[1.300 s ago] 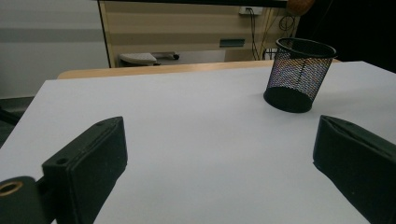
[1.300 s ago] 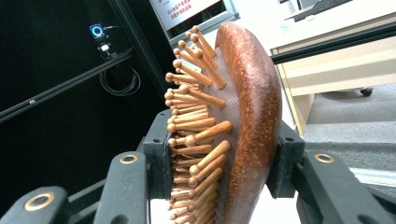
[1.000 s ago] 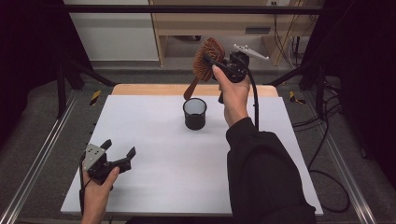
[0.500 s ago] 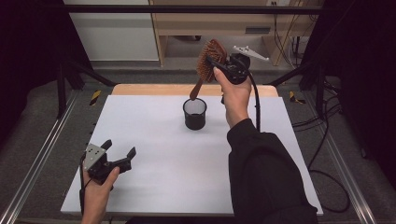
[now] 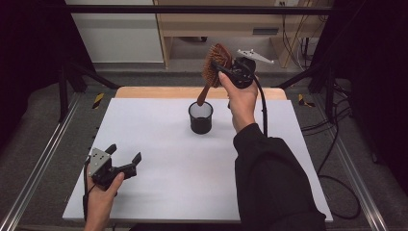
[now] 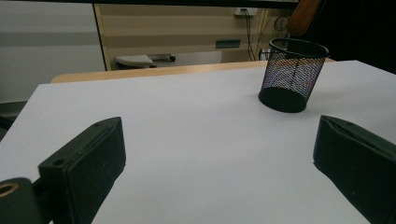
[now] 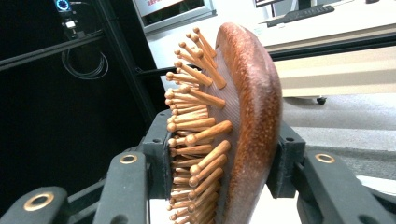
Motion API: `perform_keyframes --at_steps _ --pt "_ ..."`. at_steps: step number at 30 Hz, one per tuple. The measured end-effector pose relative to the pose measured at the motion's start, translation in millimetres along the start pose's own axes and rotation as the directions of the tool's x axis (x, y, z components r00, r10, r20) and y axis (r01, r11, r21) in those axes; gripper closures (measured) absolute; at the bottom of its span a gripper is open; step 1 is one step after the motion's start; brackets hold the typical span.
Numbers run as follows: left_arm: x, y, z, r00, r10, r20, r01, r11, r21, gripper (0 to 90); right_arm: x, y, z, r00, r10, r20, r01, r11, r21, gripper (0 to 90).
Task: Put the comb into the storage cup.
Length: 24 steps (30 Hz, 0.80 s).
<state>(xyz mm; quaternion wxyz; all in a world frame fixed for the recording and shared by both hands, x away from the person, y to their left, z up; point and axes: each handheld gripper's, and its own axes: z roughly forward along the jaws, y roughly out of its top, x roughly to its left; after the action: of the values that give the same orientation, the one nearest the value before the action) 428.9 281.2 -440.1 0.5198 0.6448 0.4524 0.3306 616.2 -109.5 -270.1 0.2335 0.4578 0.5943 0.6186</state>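
A white counter (image 5: 159, 192) takes up the middle of the room, its far edge showing a strip of bare wood. Metal rails run along both sides of it, over a grey floor. Beyond it stand a pale wooden cabinet (image 5: 231, 21) and a white wall panel, with cables hanging at the right and black curtains closing in the sides.

A black mesh cup (image 5: 200, 117) stands upright toward the far middle of the counter; the left claw's view shows it too (image 6: 292, 74), ahead and to the right.

The right hand (image 5: 240, 98) is raised above the far part of the counter, the forearm in a black sleeve. Its right claw (image 5: 222, 73) is clamped on the head of a wooden hairbrush (image 5: 214, 62); in the right claw's view the pads press on the bristle side and the smooth back of the brush (image 7: 247, 112). The brush hangs tilted, its handle end pointing down, close above the cup's rim.

The left hand (image 5: 101, 190) rests low at the counter's near left corner. The left claw (image 5: 126, 158) has its jaws wide apart, with bare counter between them.
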Motion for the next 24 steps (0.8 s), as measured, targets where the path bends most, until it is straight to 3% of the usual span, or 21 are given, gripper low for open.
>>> perform_keyframes --at_steps 6,24 --pt "3.5 -1.1 0.3 0.9996 -0.029 -0.005 0.029 0.9996 0.006 2.5 -0.6 -4.2 1.4 0.9999 -0.009 -0.008 0.009 1.0 0.018 52.8" --pt "3.8 0.2 0.8 0.9997 -0.024 -0.001 0.024 0.9997 0.002 2.5 -3.7 -12.3 0.3 0.9997 -0.025 -0.003 0.025 0.999 0.042 52.7"
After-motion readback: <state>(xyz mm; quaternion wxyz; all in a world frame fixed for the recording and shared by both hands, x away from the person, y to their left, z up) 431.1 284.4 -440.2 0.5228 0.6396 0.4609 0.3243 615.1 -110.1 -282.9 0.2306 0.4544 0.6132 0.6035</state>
